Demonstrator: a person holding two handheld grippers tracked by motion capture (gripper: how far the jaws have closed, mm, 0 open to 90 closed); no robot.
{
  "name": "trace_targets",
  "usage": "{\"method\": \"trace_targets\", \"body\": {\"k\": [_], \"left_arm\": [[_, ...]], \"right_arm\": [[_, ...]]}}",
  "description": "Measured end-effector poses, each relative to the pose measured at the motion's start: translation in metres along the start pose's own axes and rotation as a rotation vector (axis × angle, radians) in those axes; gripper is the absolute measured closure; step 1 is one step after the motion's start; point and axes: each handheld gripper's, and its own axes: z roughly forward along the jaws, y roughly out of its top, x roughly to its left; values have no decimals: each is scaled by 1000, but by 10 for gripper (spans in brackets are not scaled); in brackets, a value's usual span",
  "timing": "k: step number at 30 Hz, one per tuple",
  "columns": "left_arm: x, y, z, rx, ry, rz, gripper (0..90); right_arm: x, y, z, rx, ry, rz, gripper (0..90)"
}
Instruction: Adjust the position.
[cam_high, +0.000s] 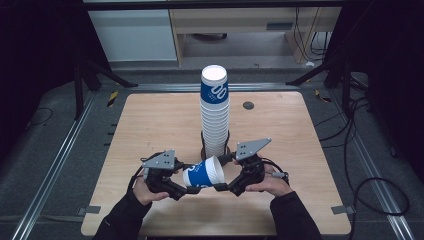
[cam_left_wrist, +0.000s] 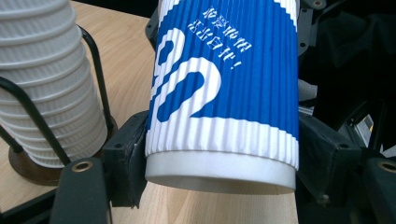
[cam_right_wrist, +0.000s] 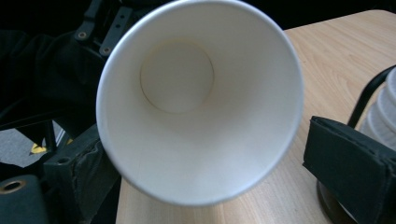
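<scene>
A blue-and-white paper cup (cam_high: 204, 173) lies sideways over the worktop (cam_high: 150, 125), its base clamped between the left gripper (cam_high: 189, 190) fingers, right gripper (cam_high: 221, 187) fingers spread either side of its rim

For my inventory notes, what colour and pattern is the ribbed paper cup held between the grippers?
Blue with white loops and white ends, clearest in the left gripper view.
</scene>
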Motion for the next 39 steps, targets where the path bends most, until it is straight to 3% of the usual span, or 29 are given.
{"method": "trace_targets", "body": {"k": [12, 21, 24, 29, 31, 39], "left_arm": [[-3, 0, 7, 31, -11, 16, 269], [-3, 1, 7, 31, -3, 2, 259], [-1, 1, 4, 43, 3, -5, 215], [2, 0, 0, 90, 48, -9, 172], [3, -1, 4, 136, 70, -1, 157], [-3, -4, 23, 253, 89, 52, 148]], "right_arm": [[2, -3, 9, -6, 65, 8, 134], [2, -2, 7, -12, 63, 12, 153], [1, -3, 6, 7, 43, 2, 154], [-2, -4, 1, 73, -21, 0, 151], [-3, -4, 2, 106, -46, -3, 150], [-2, -7, 16, 197, -58, -7, 149]]}}
